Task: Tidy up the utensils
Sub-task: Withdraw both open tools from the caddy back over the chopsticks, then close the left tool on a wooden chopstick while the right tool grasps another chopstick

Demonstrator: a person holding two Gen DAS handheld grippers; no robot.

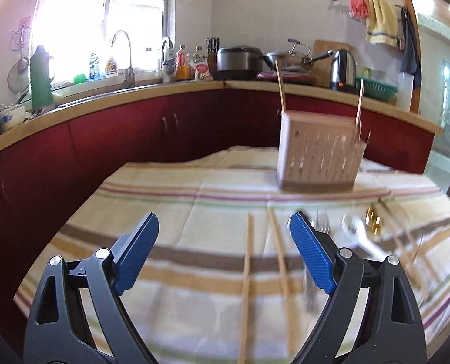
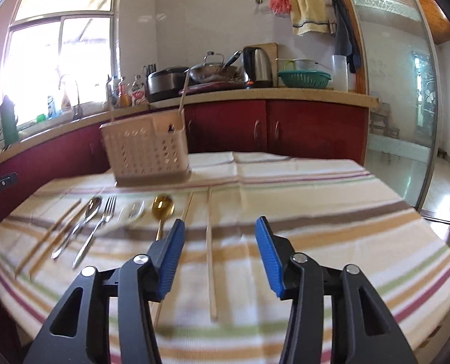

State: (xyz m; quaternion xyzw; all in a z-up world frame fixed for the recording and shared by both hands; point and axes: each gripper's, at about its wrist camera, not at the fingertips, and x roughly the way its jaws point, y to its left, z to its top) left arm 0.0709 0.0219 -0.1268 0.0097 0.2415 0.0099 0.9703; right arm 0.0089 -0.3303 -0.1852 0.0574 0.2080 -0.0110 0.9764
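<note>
Left tongs (image 1: 223,230) spread wide, empty, above two chopsticks (image 1: 263,261) on the bench (image 1: 164,242). Right tongs (image 2: 219,233) spread wide, empty, above one chopstick (image 2: 209,261).

Black arms, silver screws, ribbed blue fingers (image 1: 311,251) (image 2: 267,256).

No text, label, brand or number is legible; the labels on the counter bottles (image 1: 111,65) at about ten o'clock are too blurred to read.
</note>
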